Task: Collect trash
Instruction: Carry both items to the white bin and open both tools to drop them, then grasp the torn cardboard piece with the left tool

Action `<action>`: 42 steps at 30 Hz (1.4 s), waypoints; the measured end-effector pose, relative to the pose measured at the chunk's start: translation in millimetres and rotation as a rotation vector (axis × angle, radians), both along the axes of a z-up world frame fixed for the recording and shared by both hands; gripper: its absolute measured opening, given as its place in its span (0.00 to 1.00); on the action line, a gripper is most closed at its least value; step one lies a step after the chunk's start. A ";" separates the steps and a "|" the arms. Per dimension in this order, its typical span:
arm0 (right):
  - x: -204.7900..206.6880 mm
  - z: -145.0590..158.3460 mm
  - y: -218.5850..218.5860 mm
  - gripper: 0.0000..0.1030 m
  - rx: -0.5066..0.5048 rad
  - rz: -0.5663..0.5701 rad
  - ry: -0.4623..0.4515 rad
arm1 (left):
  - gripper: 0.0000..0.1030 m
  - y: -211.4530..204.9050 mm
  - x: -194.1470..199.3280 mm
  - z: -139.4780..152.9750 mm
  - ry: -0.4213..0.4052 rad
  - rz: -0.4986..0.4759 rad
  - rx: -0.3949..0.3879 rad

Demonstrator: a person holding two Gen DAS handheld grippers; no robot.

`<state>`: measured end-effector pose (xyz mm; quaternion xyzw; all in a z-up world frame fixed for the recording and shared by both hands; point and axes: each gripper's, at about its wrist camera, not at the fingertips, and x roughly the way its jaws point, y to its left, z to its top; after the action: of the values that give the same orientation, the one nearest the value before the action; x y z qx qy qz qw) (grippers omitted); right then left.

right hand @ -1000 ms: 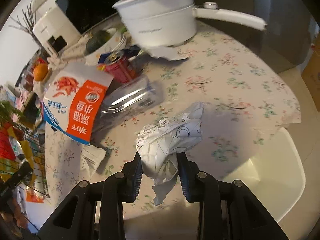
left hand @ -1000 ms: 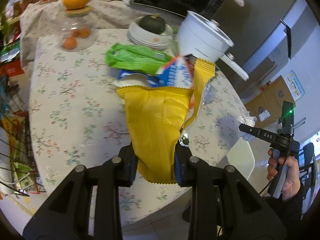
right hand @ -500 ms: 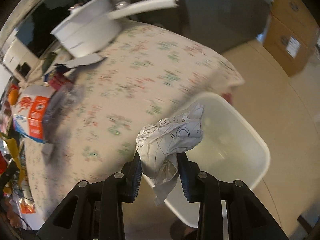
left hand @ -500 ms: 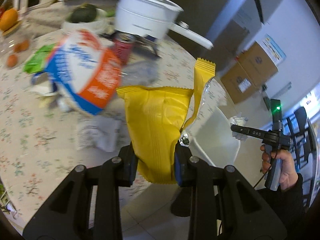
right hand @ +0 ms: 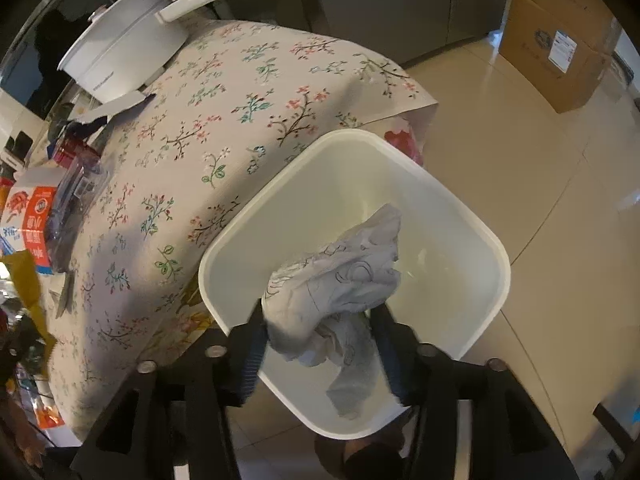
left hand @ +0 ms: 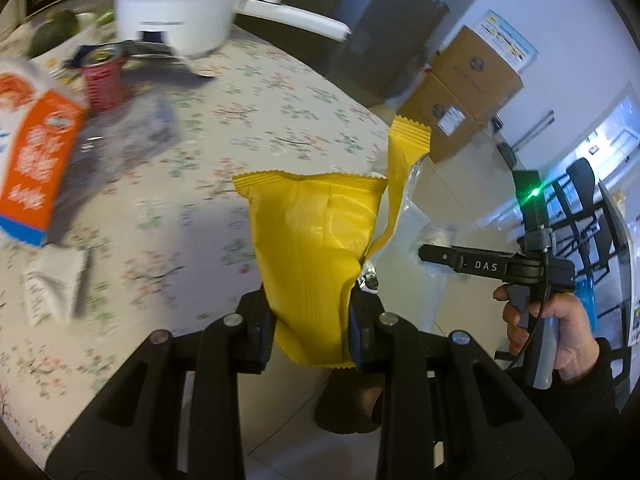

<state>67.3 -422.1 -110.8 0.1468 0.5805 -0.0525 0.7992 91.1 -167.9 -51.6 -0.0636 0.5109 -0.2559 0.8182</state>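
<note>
While the right hand-held gripper (right hand: 320, 354) points steeply down over the white bin (right hand: 472, 236), its jaws have just been opening and now stand released, with the crumpled paper (right hand: 340, 280) loose between them: it lies against the left pad and clear of the right one, directly above the bin's hollow. Up and to the left of this hand-held gripper, the bench (right hand: 224, 92) with its floral cloth reaches the bin's far rim, and a white pot (right hand: 120, 56) stands on its far side. The left hand-held gripper (left hand: 310, 334) is clenched on a yellow wrapper (left hand: 316, 240), which rises from between the pads, its torn strip curling up on the right. Beyond it lies the bench, with a red can (left hand: 102, 82) and an orange-and-white carton (left hand: 32, 160) far to the left. To its right a hand (left hand: 560, 336) grips the other tool's handle
</note>
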 end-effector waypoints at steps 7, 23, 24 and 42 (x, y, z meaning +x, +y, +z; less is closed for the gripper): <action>-10.1 6.2 -14.5 0.65 0.001 -0.016 -0.020 | 0.31 -51.7 3.6 -18.9 0.015 -0.085 0.019; -24.7 10.3 -42.2 0.72 -0.024 -0.080 -0.029 | 0.35 -112.2 17.2 -58.2 0.037 -0.156 0.041; -25.2 10.4 -43.3 0.72 -0.025 -0.083 -0.029 | 0.37 -113.5 19.1 -59.5 0.037 -0.156 0.042; -15.2 35.6 -25.1 0.74 -0.075 -0.061 -0.085 | 0.81 -58.8 15.2 -25.7 -0.064 -0.066 0.093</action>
<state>52.1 -447.2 -75.2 0.1363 0.5391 -0.0922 0.8260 106.4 -226.7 -77.2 -0.0003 0.4975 -0.2606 0.8274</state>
